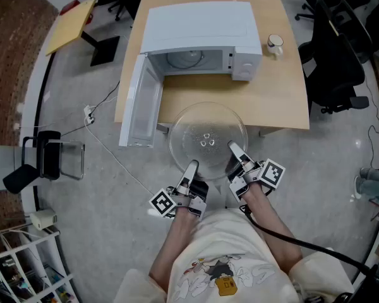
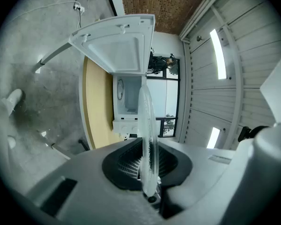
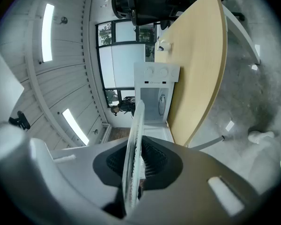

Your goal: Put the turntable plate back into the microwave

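A clear glass turntable plate [image 1: 208,139] hangs level in front of the table's near edge, held at its near rim from both sides. My left gripper [image 1: 191,168] is shut on the rim at the lower left, and my right gripper [image 1: 234,150] is shut on it at the lower right. Each gripper view shows the plate edge-on between the black pads: plate [image 2: 147,125] in the left gripper [image 2: 149,165], plate [image 3: 133,142] in the right gripper [image 3: 133,168]. Beyond it stands the white microwave [image 1: 199,40], its door [image 1: 139,103] swung open to the left and its cavity [image 1: 191,59] showing.
The microwave sits on a light wooden table [image 1: 265,96], with a small mug [image 1: 275,44] to its right. Black office chairs [image 1: 335,55] stand at the right. A cable [image 1: 107,147] runs over the floor at the left, near a black stand [image 1: 47,160].
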